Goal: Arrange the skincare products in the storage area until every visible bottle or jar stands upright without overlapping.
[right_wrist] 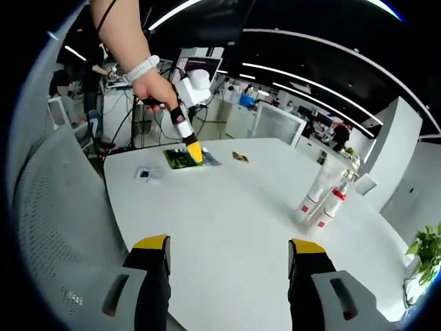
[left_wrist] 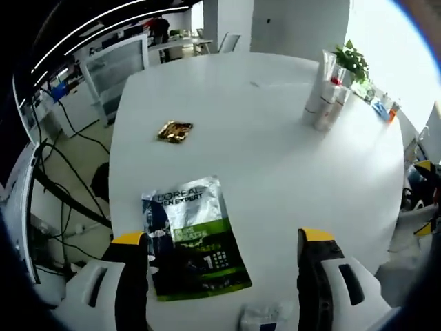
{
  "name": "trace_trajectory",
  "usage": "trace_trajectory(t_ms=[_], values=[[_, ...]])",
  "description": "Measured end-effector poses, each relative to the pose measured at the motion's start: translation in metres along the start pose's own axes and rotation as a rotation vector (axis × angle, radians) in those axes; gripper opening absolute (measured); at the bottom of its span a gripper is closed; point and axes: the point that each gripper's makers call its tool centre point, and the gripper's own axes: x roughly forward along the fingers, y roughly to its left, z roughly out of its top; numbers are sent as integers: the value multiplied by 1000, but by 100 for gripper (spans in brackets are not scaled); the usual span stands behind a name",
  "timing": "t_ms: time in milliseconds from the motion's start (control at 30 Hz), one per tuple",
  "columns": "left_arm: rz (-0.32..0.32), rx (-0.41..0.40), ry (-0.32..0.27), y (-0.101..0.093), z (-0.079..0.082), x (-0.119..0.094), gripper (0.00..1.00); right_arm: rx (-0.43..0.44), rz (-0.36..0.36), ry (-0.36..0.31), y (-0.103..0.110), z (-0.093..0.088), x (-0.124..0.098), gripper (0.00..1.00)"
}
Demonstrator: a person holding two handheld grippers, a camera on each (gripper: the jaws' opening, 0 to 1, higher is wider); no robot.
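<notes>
Left gripper (left_wrist: 224,241): jaws spread wide, nothing between them, hanging over the near part of the white table (left_wrist: 275,158). Yellow-tipped fingers (left_wrist: 129,239) framing a flat green-and-black sachet (left_wrist: 195,238) lying printed side up, lettering "L'OREAL" legible at its top edge. Sachet sits between the jaws in the picture, closer to the left one; contact cannot be judged. Small white packet (left_wrist: 265,318) with a blue mark at the bottom edge, just beside the sachet. Further out, a crumpled gold wrapper (left_wrist: 175,130), well apart from the sachet. At the far right of the table, a cluster of white skincare bottles (left_wrist: 325,96) with red accents, standing upright and close together, some touching; exact count unclear. Potted plant (left_wrist: 351,61) behind the cluster.

Right gripper (right_wrist: 229,252): jaws likewise apart, empty, over bare table surface near the edge. Grey mesh chair back (right_wrist: 55,221) at the left of the view. Across the table, a hand (right_wrist: 155,86) with a white wristband gripping the other tool, whose yellow tip is down on or just above the green sachet. Bottle cluster in the right gripper view to the right of centre, upright, well apart from both grippers. Office desks and ceiling light strips in the background.
</notes>
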Motion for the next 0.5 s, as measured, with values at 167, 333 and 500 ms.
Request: trace_trajectory(t_ms=[167,333,500], values=[[-3,24,51,5,-10,11,96,1,-1,13,-1,-2,1,66],[11,26,68,14,-13,15,99,-6,19,27,4,-5,2,66],[25,51,69,25,-13,20,99,-6,38,42,8,-8,4,65]])
